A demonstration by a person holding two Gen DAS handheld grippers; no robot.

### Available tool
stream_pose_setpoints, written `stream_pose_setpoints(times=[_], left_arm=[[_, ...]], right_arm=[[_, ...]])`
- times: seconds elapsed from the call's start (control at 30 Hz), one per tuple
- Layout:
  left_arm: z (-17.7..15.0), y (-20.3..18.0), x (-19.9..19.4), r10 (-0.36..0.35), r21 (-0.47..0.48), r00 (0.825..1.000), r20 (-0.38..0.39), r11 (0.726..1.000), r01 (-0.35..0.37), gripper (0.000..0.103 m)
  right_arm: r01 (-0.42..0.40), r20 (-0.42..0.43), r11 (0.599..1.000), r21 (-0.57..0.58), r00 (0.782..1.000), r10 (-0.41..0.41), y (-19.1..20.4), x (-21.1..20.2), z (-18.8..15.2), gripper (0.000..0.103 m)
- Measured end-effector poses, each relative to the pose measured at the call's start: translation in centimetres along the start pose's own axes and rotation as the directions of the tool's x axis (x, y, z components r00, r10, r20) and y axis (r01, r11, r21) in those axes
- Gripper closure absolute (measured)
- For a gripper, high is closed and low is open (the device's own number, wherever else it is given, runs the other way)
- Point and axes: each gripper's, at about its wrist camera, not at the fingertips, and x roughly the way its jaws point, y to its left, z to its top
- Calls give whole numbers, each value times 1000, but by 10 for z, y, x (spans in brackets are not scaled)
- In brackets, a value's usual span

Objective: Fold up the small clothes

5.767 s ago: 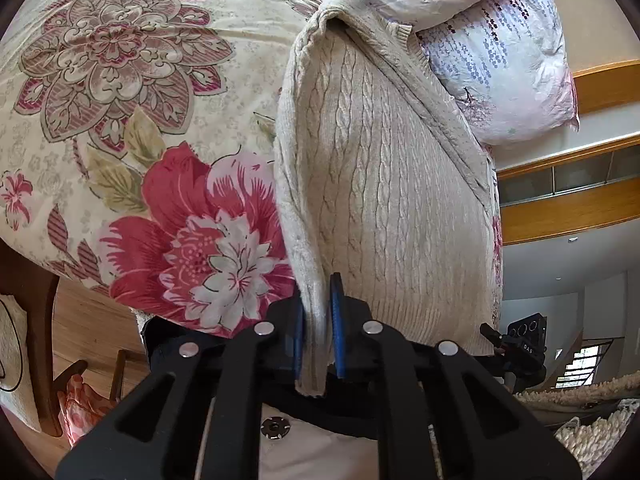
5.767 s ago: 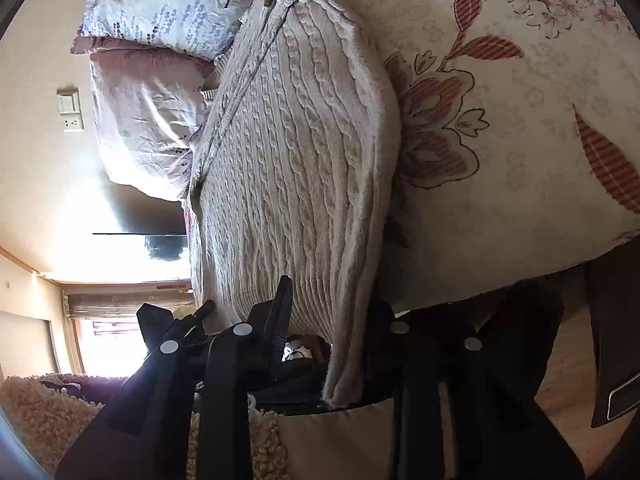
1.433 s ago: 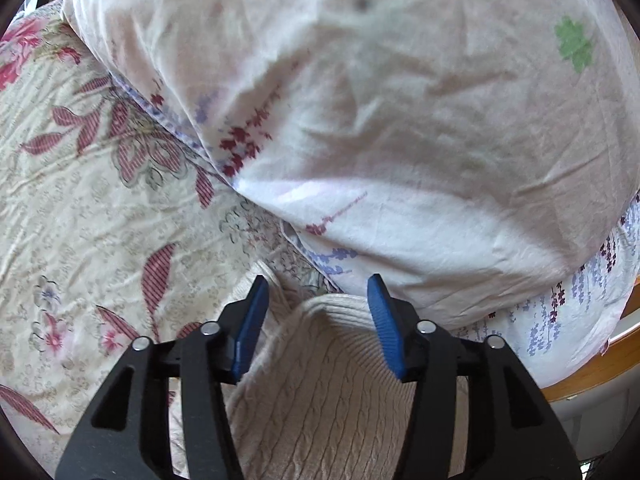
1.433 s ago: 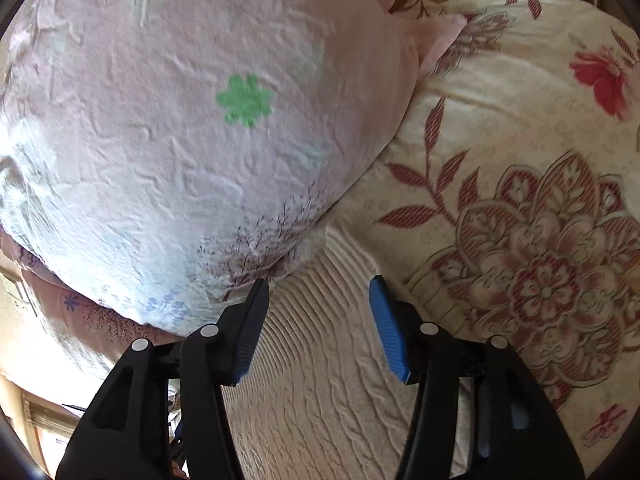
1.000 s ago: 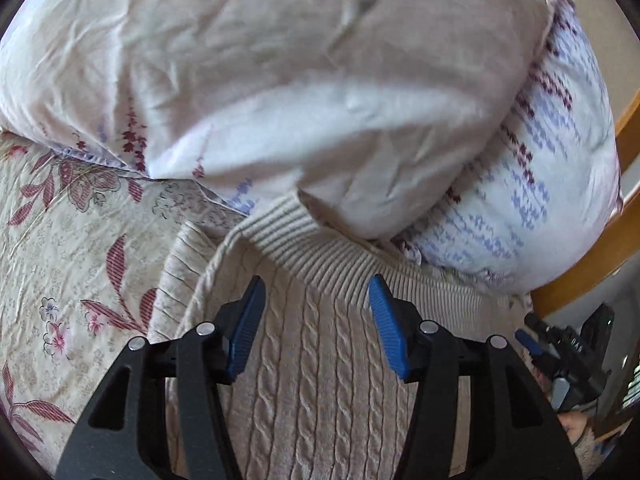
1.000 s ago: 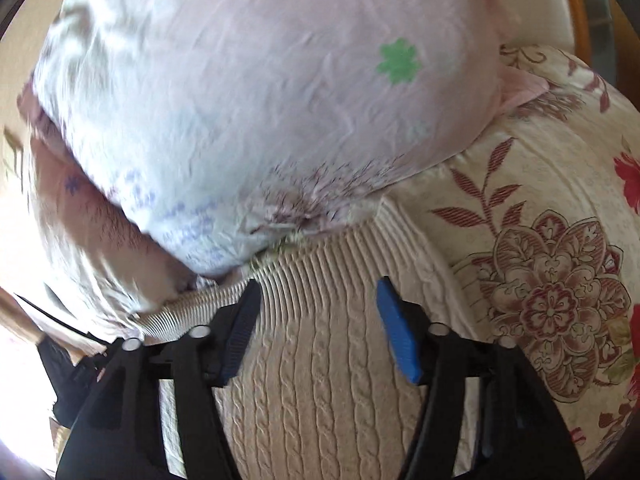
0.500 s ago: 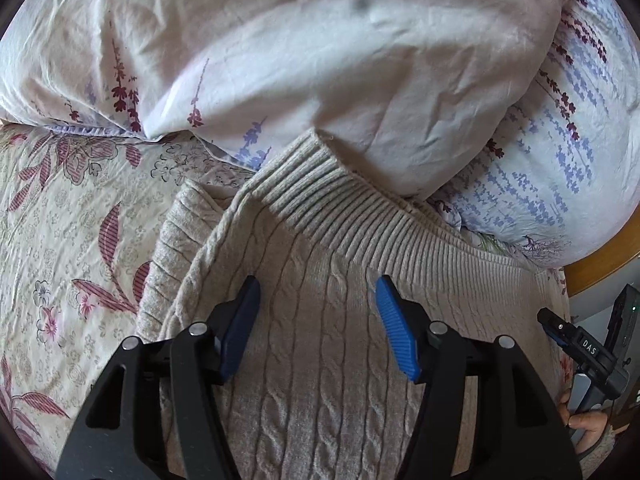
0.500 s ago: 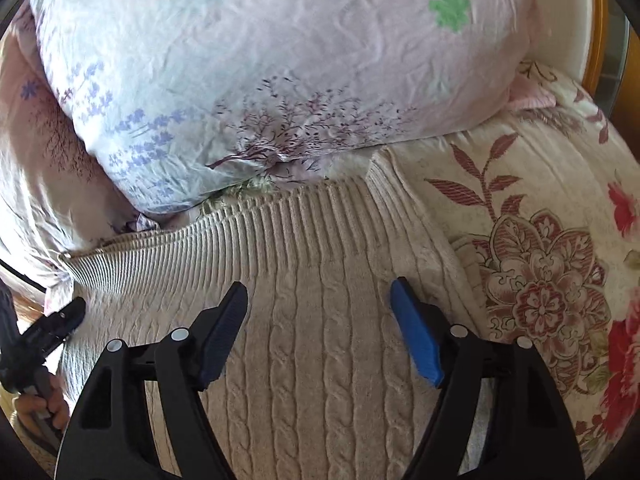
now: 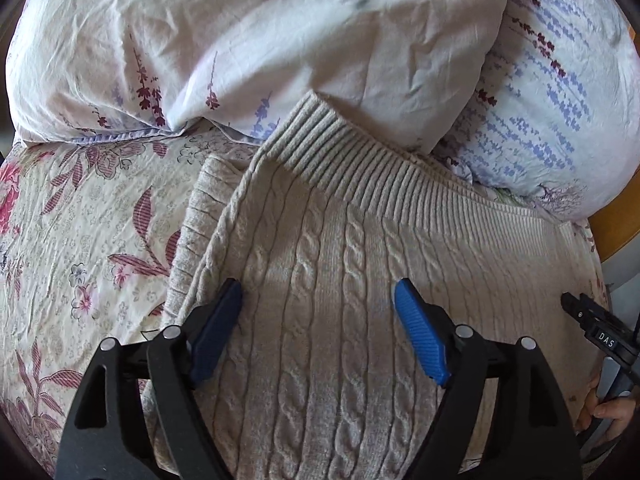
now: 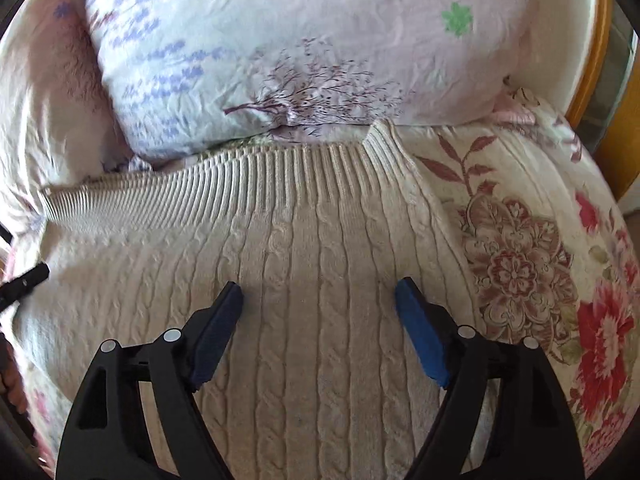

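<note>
Both hand-held grippers (image 9: 318,300) (image 10: 319,298) gape wide above the sweater (image 9: 328,264); one reads "DAS".

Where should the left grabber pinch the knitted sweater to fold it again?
Probably the ribbed hem corner of the sweater, where it pokes out against the pillow. The open left gripper could come from the bedspread side, since that edge lifts slightly, giving the fingers something to close on.

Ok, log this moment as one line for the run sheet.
step: fold laid | cable-knit sweater: folded on floral bedspread, ribbed hem against pillows | left gripper: open, empty | right gripper: open, empty
</note>
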Motion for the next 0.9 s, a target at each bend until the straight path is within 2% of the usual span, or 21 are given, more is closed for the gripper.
stream_pose_setpoints(times=[0.03,0.1,0.23,0.33,0.53,0.63,0.73,0.83,0.9], left_arm=[[-2,-3,2,6,22,1000,1,1000,-6,17],[-4,-10,5,33,60,999,-2,998,-33,14],[-10,-14,-7,42,71,999,17,997,-43,14],[-15,-14,-21,49,82,998,40,995,-52,14],[-25,-19,-17,76,121,997,16,990,-77,11],[-25,-19,-8,65,108,998,11,992,-65,4],[-22,-18,-9,49,88,999,16,995,-50,4],[-19,-1,-29,7,34,997,72,999,-10,4],[-17,18,-36,-15,-27,996,91,999,17,4]], right_arm=[[13,2,1000,-12,1000,-13,2,0,-1,14],[18,-1,1000,-15,1000,-18,3,2,1,12],[-1,33,1000,16,999,0,2,-13,-1,12],[-29,59,1000,-6,998,29,7,-27,-11,12],[6,33,999,-49,999,-4,21,-19,-31,10],[17,35,999,-41,999,-15,20,-14,-32,4],[1,30,1000,-28,1000,0,15,-10,-29,2],[-12,46,1000,-14,999,13,14,-18,-29,2],[-55,71,998,-8,996,56,16,-27,-32,2]])
